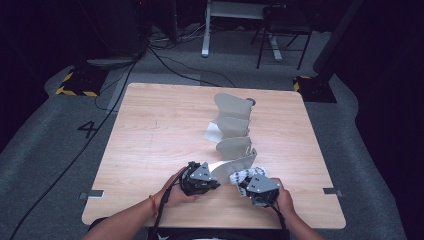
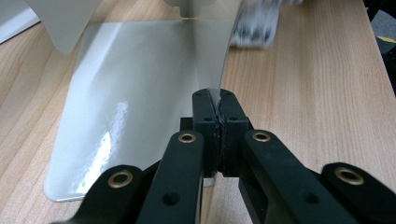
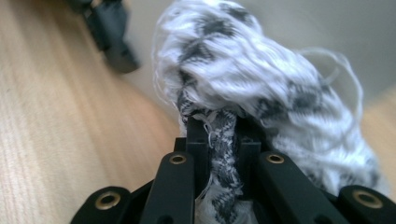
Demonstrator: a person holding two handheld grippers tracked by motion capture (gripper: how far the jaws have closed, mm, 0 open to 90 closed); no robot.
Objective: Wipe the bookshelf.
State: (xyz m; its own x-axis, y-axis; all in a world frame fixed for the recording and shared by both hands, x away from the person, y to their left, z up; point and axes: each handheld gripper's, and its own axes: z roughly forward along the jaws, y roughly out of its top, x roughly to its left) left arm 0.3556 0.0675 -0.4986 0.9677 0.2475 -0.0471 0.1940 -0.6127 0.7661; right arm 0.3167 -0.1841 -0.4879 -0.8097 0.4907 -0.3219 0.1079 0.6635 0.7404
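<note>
Claw (image 3: pixel 217 135) w/ checked cloth (image 3: pixel 243 79) close-up

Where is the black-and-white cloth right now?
In the high view the black-and-white cloth sits near the table's front edge, clamped in the right gripper, beside the grey folded sheet.

Wooden table (image 1: pixel 150 130) with a folded grey sheet-metal strip (image 1: pixel 232 132) zigzagging from the far centre to the near edge, its upright panels walling off the middle. Left of the strip the tabletop lies bare to the edge; right of it a narrower bare band runs along the side. At the near end the left gripper (image 1: pixel 206 176) and right gripper (image 1: pixel 250 186), the latter with a black-and-white cloth (image 1: pixel 245 176), crowd the strip's last panel, leaving a slim gap between them.
</note>
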